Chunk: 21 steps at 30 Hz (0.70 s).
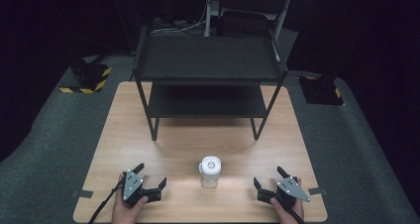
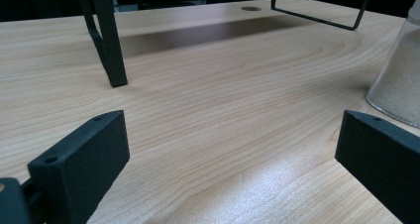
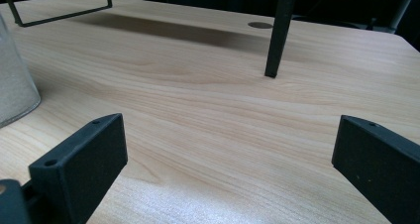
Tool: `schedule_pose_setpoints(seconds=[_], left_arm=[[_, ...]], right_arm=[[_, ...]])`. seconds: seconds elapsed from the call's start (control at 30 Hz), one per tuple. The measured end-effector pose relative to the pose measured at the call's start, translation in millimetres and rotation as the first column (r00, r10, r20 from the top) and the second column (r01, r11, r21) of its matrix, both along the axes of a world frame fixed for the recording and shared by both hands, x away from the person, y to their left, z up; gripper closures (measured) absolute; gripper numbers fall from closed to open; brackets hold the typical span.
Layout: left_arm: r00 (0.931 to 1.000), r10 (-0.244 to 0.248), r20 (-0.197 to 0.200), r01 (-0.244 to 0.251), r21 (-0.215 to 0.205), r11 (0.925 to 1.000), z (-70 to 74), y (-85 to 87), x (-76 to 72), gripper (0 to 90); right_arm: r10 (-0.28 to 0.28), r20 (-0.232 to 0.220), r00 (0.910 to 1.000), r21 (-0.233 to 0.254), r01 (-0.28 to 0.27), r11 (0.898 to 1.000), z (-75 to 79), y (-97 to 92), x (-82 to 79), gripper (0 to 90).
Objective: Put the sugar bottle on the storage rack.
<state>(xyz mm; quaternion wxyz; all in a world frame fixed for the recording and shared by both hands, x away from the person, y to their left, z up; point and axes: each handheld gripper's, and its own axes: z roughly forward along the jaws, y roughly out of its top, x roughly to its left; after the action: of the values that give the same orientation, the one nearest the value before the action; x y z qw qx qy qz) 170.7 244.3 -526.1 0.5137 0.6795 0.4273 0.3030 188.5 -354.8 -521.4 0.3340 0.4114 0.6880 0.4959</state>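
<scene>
A small clear jar (image 1: 210,172) with a white lid stands upright on the wooden table (image 1: 188,144), near its front edge and midway between my hands. It holds pale, sandy contents; its side shows at the right in the left gripper view (image 2: 398,80) and at the left in the right gripper view (image 3: 12,80). My left gripper (image 1: 150,176) rests low on the table to the jar's left, jaws wide open with bare wood between them (image 2: 233,159). My right gripper (image 1: 269,176) lies to the jar's right, equally open and empty (image 3: 230,154).
A black two-tier metal shelf rack (image 1: 208,60) stands on the back half of the table; its legs (image 2: 110,45) (image 3: 278,30) rise ahead of each gripper. Grey carpet surrounds the table, with black-and-yellow striped blocks (image 1: 89,78) at the far left and right.
</scene>
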Motion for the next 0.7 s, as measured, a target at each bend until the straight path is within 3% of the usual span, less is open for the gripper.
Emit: schedule_pose_setpoints(seconds=[0.7], left_arm=[[1.0,0.0,-0.004,0.0,-0.004,1.0,0.3,0.3,0.7,0.4]], right_arm=[[-0.005,-0.002,1.0,0.007,0.005,1.0,1.7,-1.4,-0.8,0.1]])
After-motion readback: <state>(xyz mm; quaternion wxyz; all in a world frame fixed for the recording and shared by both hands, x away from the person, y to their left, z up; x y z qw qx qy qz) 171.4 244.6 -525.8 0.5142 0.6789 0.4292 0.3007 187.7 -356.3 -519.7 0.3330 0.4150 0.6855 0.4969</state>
